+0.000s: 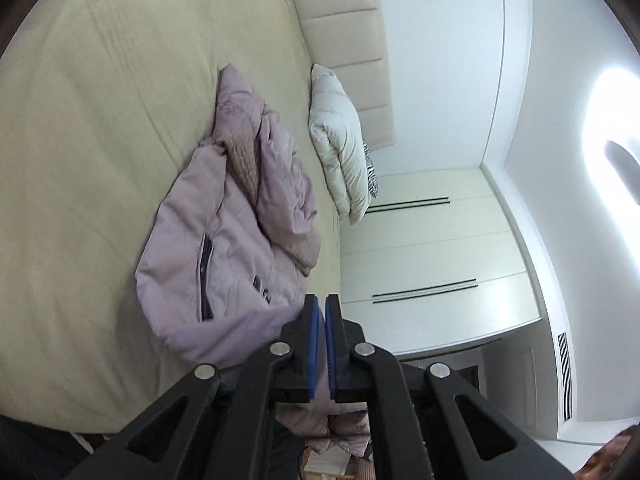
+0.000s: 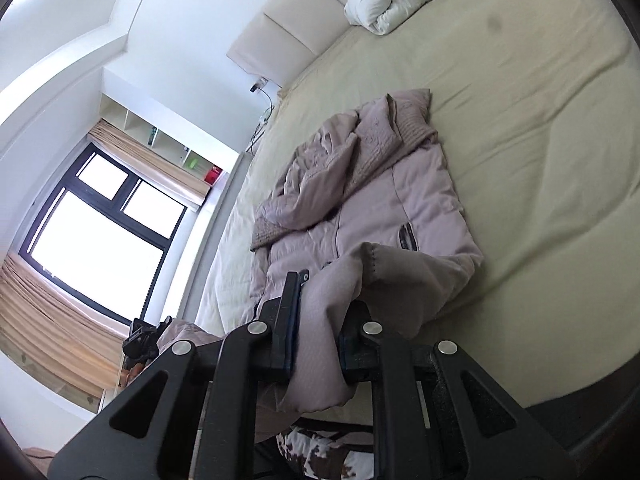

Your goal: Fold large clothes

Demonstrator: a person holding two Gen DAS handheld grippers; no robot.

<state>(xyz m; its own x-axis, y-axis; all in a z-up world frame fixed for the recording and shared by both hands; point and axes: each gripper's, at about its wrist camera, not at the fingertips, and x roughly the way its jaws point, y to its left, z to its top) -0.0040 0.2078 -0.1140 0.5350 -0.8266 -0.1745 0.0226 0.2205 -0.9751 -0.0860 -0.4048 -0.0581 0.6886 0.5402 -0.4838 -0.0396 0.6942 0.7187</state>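
Ahead of both sets of fingers, a mauve padded jacket (image 1: pixel 224 236) lies on the bed (image 1: pixel 100 120), its long axis running from the hem nearest the grippers out to the collar, which points toward the headboard (image 1: pixel 344 52). The right gripper (image 2: pixel 320 308) pinches a bunched fold of the jacket's near edge, lifted off the sheet. The left gripper (image 1: pixel 321 312) has its blue pads pressed together; whether cloth lies between them I cannot tell. Beyond the collar sits a folded white duvet (image 1: pixel 340 140).
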